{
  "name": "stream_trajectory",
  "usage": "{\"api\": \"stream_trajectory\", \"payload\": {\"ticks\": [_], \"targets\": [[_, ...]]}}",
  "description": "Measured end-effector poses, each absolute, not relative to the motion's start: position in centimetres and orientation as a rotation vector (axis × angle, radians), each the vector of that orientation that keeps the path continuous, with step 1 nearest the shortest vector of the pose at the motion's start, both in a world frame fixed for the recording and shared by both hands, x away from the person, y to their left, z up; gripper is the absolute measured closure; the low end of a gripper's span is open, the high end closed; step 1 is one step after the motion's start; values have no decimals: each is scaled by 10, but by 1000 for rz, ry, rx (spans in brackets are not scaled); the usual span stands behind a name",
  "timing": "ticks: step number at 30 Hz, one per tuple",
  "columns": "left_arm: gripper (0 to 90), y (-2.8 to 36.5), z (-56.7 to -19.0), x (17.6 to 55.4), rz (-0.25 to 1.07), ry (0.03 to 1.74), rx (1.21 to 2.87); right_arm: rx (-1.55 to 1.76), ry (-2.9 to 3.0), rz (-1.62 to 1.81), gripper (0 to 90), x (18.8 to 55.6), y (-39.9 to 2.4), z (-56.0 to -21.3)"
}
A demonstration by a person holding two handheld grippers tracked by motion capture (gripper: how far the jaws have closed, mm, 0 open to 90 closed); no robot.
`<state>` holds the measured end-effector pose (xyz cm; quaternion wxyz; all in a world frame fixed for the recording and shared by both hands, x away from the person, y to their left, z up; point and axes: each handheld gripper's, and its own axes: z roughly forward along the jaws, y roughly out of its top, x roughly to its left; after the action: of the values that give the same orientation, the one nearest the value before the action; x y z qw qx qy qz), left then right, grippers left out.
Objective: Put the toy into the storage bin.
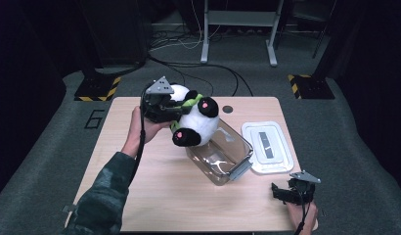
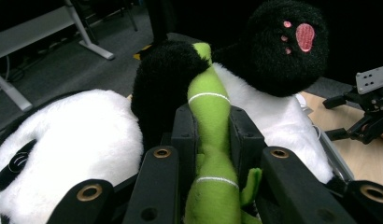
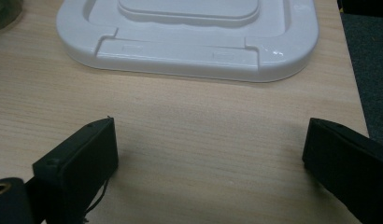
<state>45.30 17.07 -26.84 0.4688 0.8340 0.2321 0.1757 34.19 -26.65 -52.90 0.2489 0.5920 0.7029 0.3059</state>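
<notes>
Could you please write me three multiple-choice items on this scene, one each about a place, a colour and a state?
1. Where does the white lid lie?
A. On the table, beside the clear container
B. Snapped onto the container
C. On the floor

2. What colour is the plush stalk on the panda toy that is caught between the left gripper's jaws?
A. Red
B. Green
C. Blue

3. How do the right gripper's jaws stand?
A. Shut on the lid
B. Shut on the toy
C. Open, with bare table between them

Answers:
1 A: the high view shows the lid flat on the table, next to the container.
2 B: the left gripper view shows a green stalk pinched between the jaws.
3 C: the right gripper view shows both jaws wide apart over wood.
</notes>
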Motion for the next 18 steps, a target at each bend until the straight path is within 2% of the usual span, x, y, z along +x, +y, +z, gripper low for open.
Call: {"api": "stream_trajectory", "payload": {"ticks": [18], "targets": [[753,108,-309,463,296,507,2134,1618,1909,836,29,342,-266,-529]]}}
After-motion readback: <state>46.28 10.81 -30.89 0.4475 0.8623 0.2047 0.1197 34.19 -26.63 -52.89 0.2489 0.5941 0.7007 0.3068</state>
